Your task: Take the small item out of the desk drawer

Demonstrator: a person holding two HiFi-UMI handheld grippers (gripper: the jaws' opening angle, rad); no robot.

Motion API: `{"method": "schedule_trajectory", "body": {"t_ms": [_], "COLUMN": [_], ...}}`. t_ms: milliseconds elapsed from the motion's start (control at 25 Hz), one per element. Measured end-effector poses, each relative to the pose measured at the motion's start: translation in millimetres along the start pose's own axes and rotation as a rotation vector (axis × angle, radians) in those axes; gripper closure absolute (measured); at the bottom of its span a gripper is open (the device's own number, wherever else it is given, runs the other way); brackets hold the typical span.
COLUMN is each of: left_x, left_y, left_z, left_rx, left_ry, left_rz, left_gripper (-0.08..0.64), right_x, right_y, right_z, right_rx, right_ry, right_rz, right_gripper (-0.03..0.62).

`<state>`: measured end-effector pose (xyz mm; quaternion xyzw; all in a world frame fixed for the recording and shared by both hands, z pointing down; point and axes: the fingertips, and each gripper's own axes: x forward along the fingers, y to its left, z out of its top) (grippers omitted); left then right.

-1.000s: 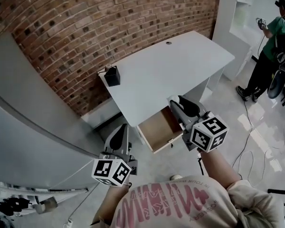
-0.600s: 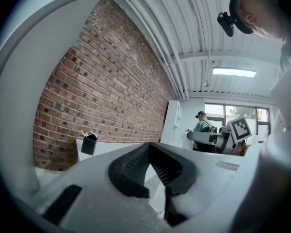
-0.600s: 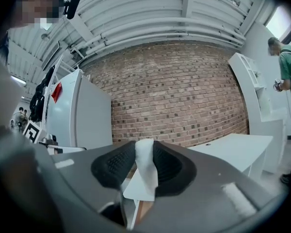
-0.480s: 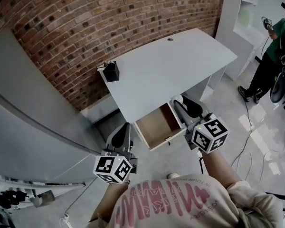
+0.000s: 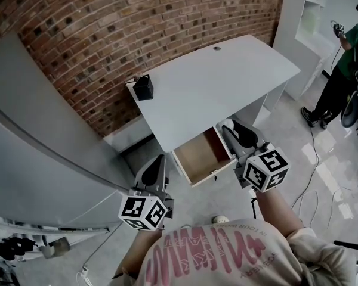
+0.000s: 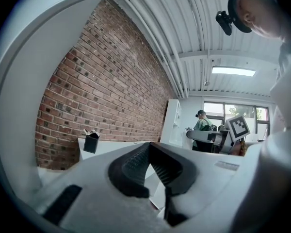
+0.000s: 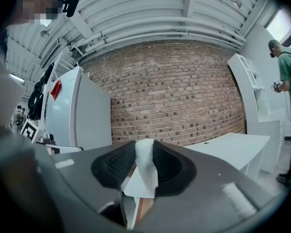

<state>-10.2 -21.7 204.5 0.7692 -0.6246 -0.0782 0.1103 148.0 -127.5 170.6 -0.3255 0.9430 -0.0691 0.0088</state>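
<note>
Our right claw point(image 7: 145, 147) pinches the small white item point(image 7: 146, 174) — a tissue wad, perhaps; we should grip evenly, clearing the drawer point(image 5: 200, 157) front — left claw point(image 6: 149, 147) closed, empty.

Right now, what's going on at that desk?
A person works with a claw in each hand. The right claw is clamped on a small white item, held by the right side of the open drawer under the white desk. The visible wooden bottom of the drawer shows nothing else. The left claw hangs off to the drawer's left, shut and empty.
</note>
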Motion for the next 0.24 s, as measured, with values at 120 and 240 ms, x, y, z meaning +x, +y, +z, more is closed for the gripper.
{"method": "schedule_trajectory", "body": {"t_ms": [120,240], "left_x": [-4.9,-10.9], "left_y": [3.8,10.0], "left_z": [0.9,2.5], "left_rx": [0.002,-0.005], "left_ry": [0.0,-0.002], "left_rz": [-0.001,0.002], "left_gripper": [0.558,0.558], "right_x": [-0.6,-0.1], "right_y": [3.2,8.5], "right_z": [-1.3,-4.1], "right_rx": [-0.003,-0.001], "right_ry": [0.004,0.014], "right_rz": [-0.01,-0.015], "right_gripper": [0.462,0.462]}}
